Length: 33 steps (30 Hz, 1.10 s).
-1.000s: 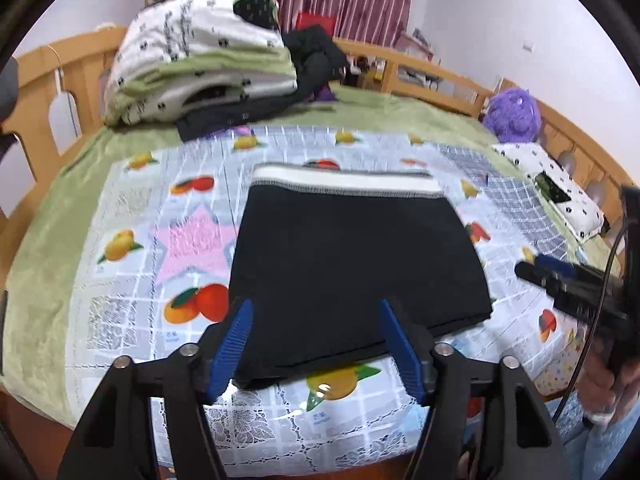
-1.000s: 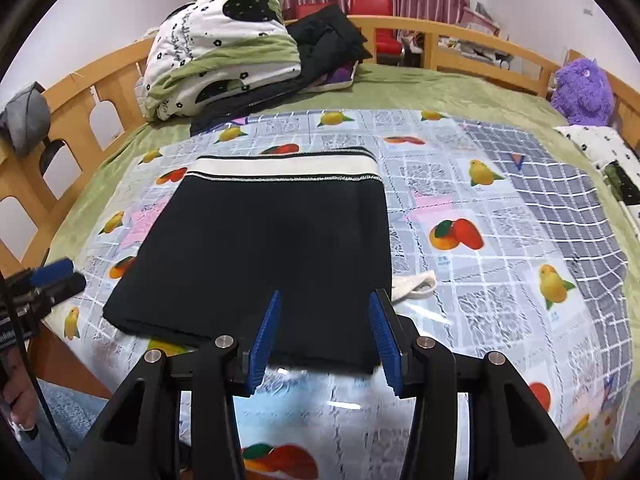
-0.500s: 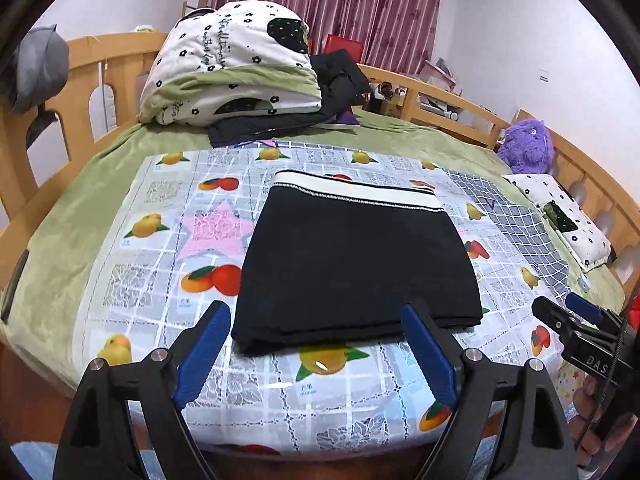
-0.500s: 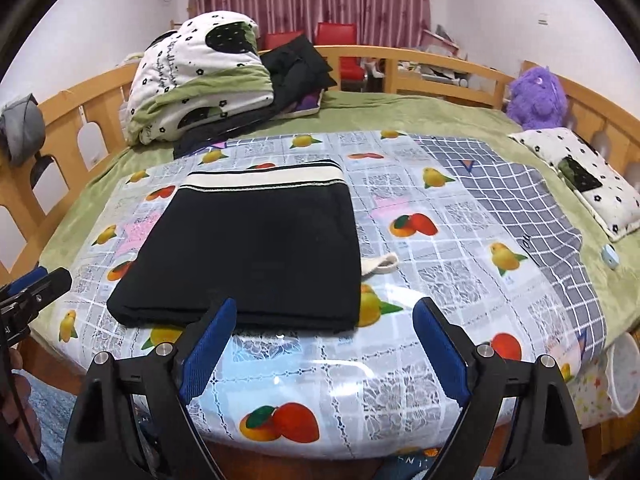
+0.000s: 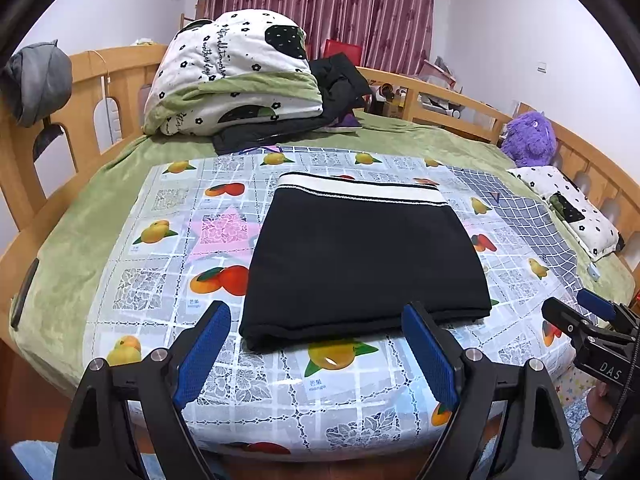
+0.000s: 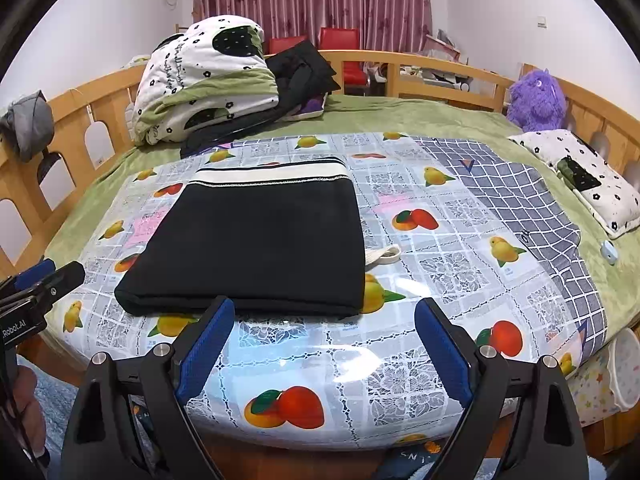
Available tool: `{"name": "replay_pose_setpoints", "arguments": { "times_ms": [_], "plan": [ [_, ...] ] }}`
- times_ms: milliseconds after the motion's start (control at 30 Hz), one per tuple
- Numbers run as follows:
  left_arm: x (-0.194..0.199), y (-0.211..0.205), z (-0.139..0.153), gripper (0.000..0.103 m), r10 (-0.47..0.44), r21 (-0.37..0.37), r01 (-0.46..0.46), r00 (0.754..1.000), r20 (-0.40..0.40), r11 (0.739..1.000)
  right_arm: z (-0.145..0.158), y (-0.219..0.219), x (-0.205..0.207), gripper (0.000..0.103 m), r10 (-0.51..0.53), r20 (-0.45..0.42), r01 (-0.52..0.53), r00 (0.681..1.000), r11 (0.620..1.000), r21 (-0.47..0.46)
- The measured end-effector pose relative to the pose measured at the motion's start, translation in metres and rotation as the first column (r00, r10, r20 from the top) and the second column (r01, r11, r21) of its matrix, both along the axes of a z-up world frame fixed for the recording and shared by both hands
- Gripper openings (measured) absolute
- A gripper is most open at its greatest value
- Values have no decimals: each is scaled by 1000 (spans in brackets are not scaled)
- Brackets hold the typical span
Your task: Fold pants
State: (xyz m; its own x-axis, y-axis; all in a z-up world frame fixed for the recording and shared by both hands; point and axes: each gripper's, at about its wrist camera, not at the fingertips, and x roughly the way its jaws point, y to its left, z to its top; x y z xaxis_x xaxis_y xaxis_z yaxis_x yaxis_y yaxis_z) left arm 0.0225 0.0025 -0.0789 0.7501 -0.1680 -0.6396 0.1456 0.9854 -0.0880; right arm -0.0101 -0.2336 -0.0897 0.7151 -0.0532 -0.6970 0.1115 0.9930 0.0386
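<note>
We see the black pants (image 5: 362, 264) folded flat on the fruit-print cloth (image 6: 448, 268) over the green bed (image 6: 400, 116), quilt (image 5: 236, 76) piled behind, our left gripper (image 5: 316, 354) and right gripper (image 6: 324, 356) both spread wide, holding nothing.

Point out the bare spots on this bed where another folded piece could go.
Free: fruit-print cloth right of the folded black pants, up to the checked cloth; another strip left of the pants. Crowded: the far left corner, with the quilt pile and dark clothes.
</note>
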Motion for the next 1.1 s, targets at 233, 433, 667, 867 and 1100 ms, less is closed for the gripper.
{"name": "replay_pose_setpoints", "arguments": {
  "times_ms": [233, 433, 667, 867, 1100],
  "plan": [
    [-1, 0, 0, 87, 0, 4, 0, 1000, 7, 1000, 0, 0, 1, 91, 5, 6, -5, 1000, 1000, 2],
    [-1, -2, 0, 87, -5, 16, 5, 1000, 5, 1000, 0, -1, 1, 91, -3, 5, 3, 1000, 1000, 3],
    [-2, -6, 0, 87, -16, 26, 16, 1000, 6, 1000, -1, -3, 2, 91, -7, 3, 7, 1000, 1000, 2],
    [-3, -6, -1, 87, -17, 24, 16, 1000, 7, 1000, -1, -2, 1, 91, -9, 7, 9, 1000, 1000, 2],
    [-2, -6, -3, 87, -15, 26, 15, 1000, -5, 1000, -1, 0, 1, 91, -7, 5, 7, 1000, 1000, 5]
  ]
}}
